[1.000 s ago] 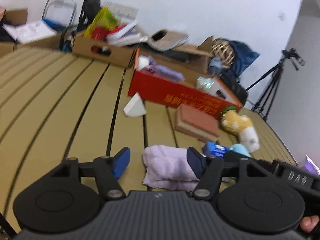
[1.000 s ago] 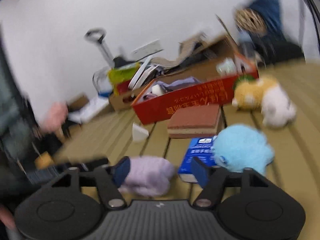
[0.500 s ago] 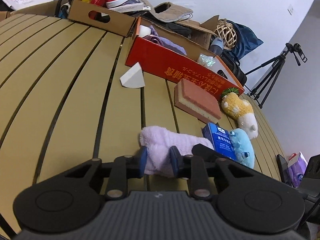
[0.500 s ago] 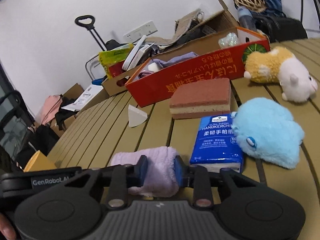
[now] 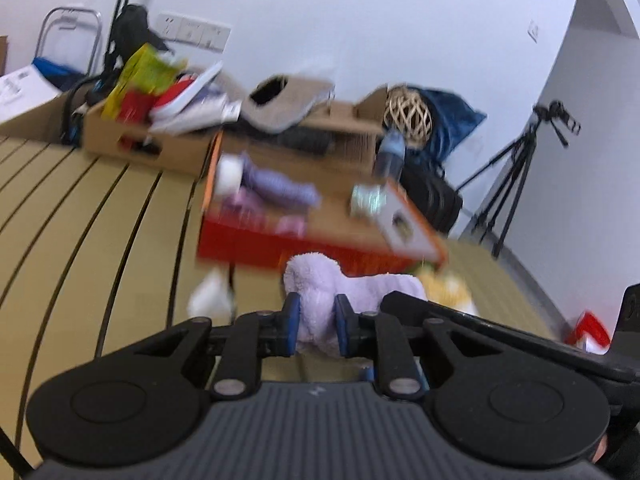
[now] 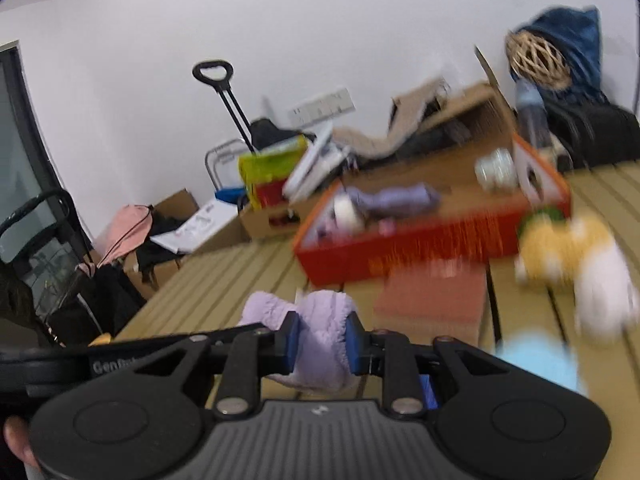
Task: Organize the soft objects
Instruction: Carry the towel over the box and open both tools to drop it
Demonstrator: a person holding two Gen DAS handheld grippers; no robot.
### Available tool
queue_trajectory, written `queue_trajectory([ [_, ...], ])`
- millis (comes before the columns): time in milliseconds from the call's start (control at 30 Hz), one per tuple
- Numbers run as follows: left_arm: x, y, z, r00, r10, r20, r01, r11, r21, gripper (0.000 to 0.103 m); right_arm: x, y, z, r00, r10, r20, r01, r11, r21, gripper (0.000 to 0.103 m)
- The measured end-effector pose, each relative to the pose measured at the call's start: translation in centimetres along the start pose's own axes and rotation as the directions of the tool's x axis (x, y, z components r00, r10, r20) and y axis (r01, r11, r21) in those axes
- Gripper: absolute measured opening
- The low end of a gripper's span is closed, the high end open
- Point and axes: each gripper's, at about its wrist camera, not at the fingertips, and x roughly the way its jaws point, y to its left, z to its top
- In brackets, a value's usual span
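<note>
Left tongs point(image 5: 316, 320) closing, pads squeezing one end of lilac towel point(image 5: 320, 280). Right tongs point(image 6: 320, 338) clamp other end. Red box point(image 6: 432, 248) beyond, on slatted worktop point(image 5: 100, 220).

Ahead of me the open red cardboard box point(image 6: 420, 248) blocks the way across the slatted tan table point(image 5: 100, 220). A flat terracotta sponge block point(image 6: 432, 300) and a yellow-and-white plush toy point(image 6: 568, 256) crowd my right side. To the left, the bare slats leave open passage, apart from a small white wedge point(image 5: 210, 298).
</note>
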Motion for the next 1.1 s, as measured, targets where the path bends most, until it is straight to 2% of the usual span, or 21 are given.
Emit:
queue_trajectory([
  [133,5.8,0.6,7.0,1.0,0.007,-0.014,-0.008,1.0,-0.008,0.019,5.0,-1.5,7.2,1.0,-0.005,0.022,0.005,1.0,0.001,0.023],
  [200,9.9,1.9,10.0,0.997,0.028,-0.069,-0.031,0.999,-0.034,0.019,8.6,-2.4,9.9,1.0,-0.027,-0.004,0.027,1.0,-0.002,0.023],
  [267,13.1,3.2,11.5,0.991,0.056,-0.12,-0.062,0.997,-0.049,0.019,12.5,-3.8,11.6,0.998,-0.047,-0.048,0.049,0.998,0.033,0.023],
  [333,15.9,4.1,12.2,0.981,0.122,-0.149,-0.127,0.992,-0.022,0.019,16.4,-5.2,12.3,0.993,-0.057,-0.108,0.065,0.995,0.072,0.023],
  [433,18.7,4.9,11.9,0.963,0.211,-0.164,-0.203,0.977,0.069,0.021,21.0,-6.3,11.7,0.978,-0.09,-0.188,0.106,0.991,0.079,0.023],
  [467,19.2,5.3,11.5,0.961,0.227,-0.156,-0.214,0.972,0.1,0.027,21.8,-6.4,11.1,0.973,-0.1,-0.21,0.118,0.99,0.078,0.023],
  [500,19.3,5.7,11.1,0.961,0.234,-0.147,-0.217,0.969,0.118,0.038,22.9,-6.7,10.7,0.96,-0.124,-0.253,0.147,0.986,0.075,0.024],
  [533,19.2,6.3,10.8,0.962,0.234,-0.141,-0.218,0.969,0.119,0.041,23.4,-7.0,10.1,0.953,-0.131,-0.274,0.158,0.984,0.08,0.026],
  [633,18.7,7.1,10.5,0.975,0.183,-0.128,-0.17,0.98,0.103,0.041,24.2,-8.2,9.9,0.949,-0.123,-0.291,0.162,0.98,0.113,0.039],
  [667,18.6,7.1,10.5,0.975,0.179,-0.129,-0.167,0.981,0.1,0.041,24.4,-8.4,9.8,0.947,-0.127,-0.295,0.17,0.977,0.125,0.054],
  [700,18.5,7.1,10.6,0.975,0.181,-0.128,-0.169,0.981,0.099,0.041,24.3,-8.7,9.7,0.946,-0.126,-0.297,0.173,0.975,0.137,0.063],
  [800,18.2,6.8,10.9,0.974,0.196,-0.112,-0.186,0.978,0.091,0.041,23.7,-8.9,9.4,0.951,-0.11,-0.29,0.155,0.978,0.138,0.064],
  [867,17.5,6.4,11.1,0.973,0.207,-0.106,-0.198,0.977,0.082,0.041,22.7,-8.4,9.7,0.953,-0.129,-0.275,0.162,0.982,0.101,0.064],
  [1100,11.9,3.7,12.3,0.975,0.215,-0.063,-0.207,0.972,0.106,0.045,15.5,-6.8,12.7,0.96,-0.218,-0.175,0.214,0.976,-0.039,0.064],
])
